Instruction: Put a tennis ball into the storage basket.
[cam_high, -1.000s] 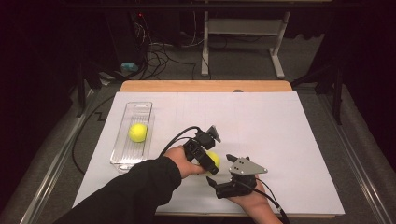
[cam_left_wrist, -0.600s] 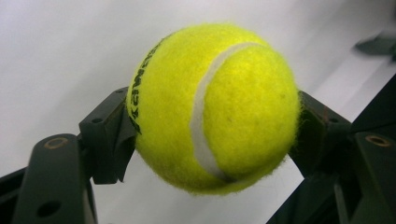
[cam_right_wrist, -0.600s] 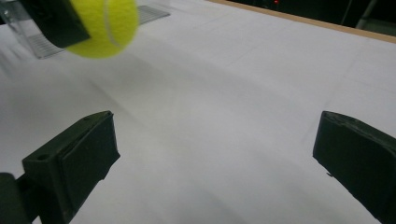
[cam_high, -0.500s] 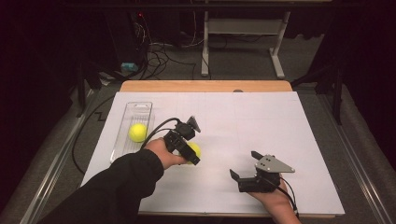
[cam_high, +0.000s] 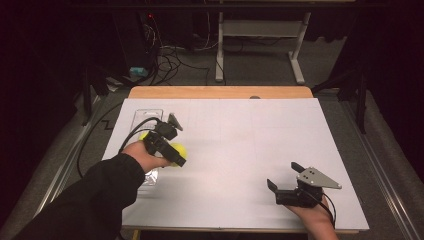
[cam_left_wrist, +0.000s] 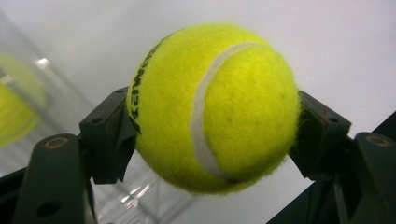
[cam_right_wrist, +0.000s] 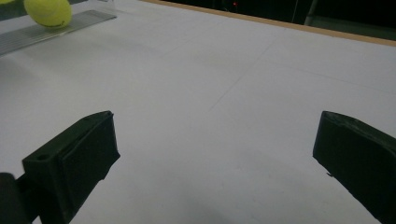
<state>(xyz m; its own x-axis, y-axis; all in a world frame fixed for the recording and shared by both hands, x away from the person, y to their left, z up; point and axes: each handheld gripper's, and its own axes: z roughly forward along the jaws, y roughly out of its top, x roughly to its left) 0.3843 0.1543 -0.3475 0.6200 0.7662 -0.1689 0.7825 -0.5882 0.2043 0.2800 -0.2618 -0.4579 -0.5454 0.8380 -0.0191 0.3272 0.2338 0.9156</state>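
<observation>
Looking fuzzy and felt-like on the tennis ball. Gleaming glossy and transparent along the plastic tray. Lying matt, smooth across the white table cover.

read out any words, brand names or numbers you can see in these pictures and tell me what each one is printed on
Black lettering along the left curve of the tennis ball clamped in the left gripper: seen edge-on and bent round the ball, too skewed to read for sure.
No readable text on the clear tray, the white table sheet or the right gripper.
</observation>
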